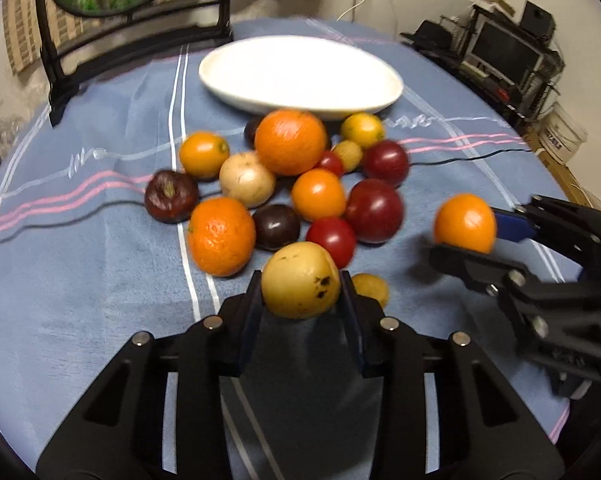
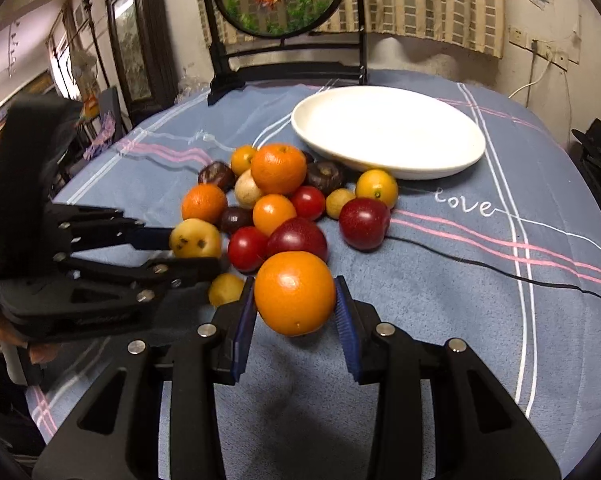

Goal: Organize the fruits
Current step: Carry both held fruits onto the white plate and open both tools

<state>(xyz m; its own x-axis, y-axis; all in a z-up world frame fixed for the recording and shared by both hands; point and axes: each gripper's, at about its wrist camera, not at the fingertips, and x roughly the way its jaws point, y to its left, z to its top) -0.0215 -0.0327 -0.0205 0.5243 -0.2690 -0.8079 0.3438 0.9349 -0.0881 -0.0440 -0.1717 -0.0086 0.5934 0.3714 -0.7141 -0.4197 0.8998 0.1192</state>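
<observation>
**Both grippers loaded, pile and dish ahead**

I see a yellow speckled fruit (image 1: 300, 280) clamped between the pads of my left gripper (image 1: 302, 294). It is roundish, slightly egg-shaped, with its dark spots facing toward 4 o'clock in the left wrist view; I cannot tell a clear stem end. My right gripper (image 2: 295, 300) is clamped on an orange (image 2: 295, 293), which is near round with no long axis I can read; a small pale dot sits low on its skin at 6 o'clock.

From the left camera, the orange hangs at 3 o'clock, well apart from the pile. A small yellow-brown fruit (image 1: 371, 289) lies on the cloth just beside my left gripper's right finger.

The fruit pile (image 1: 284, 184) of oranges, red and dark plums and pale fruits sits at 12 o'clock. Beyond it, an oval white dish (image 1: 300, 76) has its long axis running across the view, on the blue tablecloth (image 1: 100, 280). A thin black cable (image 2: 500, 270) crosses the cloth.
</observation>
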